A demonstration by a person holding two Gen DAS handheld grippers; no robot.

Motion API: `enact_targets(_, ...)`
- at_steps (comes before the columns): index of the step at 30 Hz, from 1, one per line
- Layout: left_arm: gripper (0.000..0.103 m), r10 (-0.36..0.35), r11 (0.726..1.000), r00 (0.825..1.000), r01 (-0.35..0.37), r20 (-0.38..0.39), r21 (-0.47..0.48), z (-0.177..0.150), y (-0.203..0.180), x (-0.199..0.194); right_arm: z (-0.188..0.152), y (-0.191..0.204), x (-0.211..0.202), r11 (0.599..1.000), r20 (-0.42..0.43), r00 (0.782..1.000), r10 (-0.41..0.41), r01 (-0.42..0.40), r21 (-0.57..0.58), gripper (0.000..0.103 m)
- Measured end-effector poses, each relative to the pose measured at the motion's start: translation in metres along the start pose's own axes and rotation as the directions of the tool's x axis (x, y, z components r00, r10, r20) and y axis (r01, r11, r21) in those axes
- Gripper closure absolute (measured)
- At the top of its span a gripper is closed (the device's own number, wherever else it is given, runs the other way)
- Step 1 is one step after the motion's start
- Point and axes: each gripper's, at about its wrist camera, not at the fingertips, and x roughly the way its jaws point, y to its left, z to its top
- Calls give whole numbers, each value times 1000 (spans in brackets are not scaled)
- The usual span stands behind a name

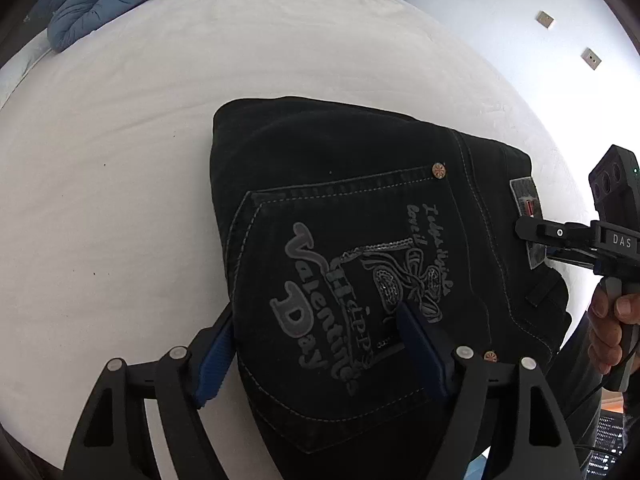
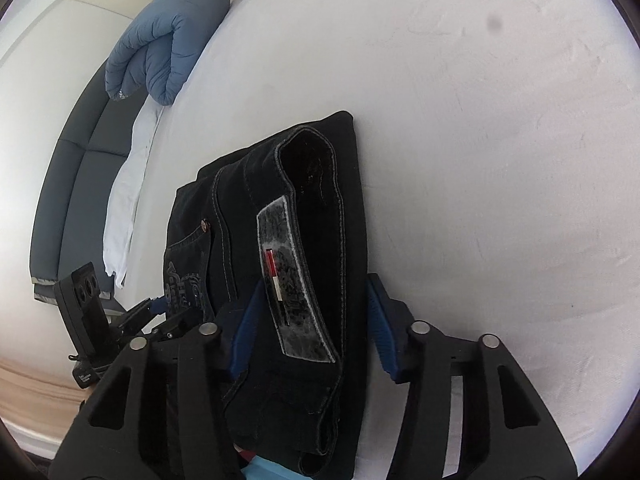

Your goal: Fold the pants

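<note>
Pants (image 1: 360, 208), frame centre, read "Valentines Day"; our left gripper (image 1: 320, 344) and right gripper (image 2: 316, 320) straddle them unclenched.

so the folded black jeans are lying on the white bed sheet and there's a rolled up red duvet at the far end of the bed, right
Not quite: the rolled-up duvet is blue, not red, as the right wrist view shows; the left wrist view agrees. The rest holds: the folded black jeans lie on the white bed sheet, and the duvet sits at the far end of the bed.
</note>
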Motion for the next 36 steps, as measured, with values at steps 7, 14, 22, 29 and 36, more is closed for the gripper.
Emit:
enact_targets(7, 34, 20, 999, 1000, -20, -7, 40, 4, -20, 6, 1, 10, 8, 999, 3, 999, -41, 41, -36, 66)
enact_targets(14, 48, 39, 996, 999, -38, -8, 78, 9, -41, 3, -3, 22, 10, 990, 23, 994, -105, 107, -97, 70)
enact_targets(22, 66, 51, 995, 999, -50, -4, 86, 14, -50, -2, -10, 31, 7, 975, 61, 987, -152, 160, -152, 76)
enact_targets(29, 75, 40, 997, 999, -40, 6, 68, 17, -60, -3, -20, 57, 1, 926, 132, 961, -241, 269, -266, 82)
enact_targets(36, 80, 35, 998, 999, -36, 23, 46, 19, -66, -5, -36, 88, -10, 854, 233, 926, -296, 366, -370, 86)
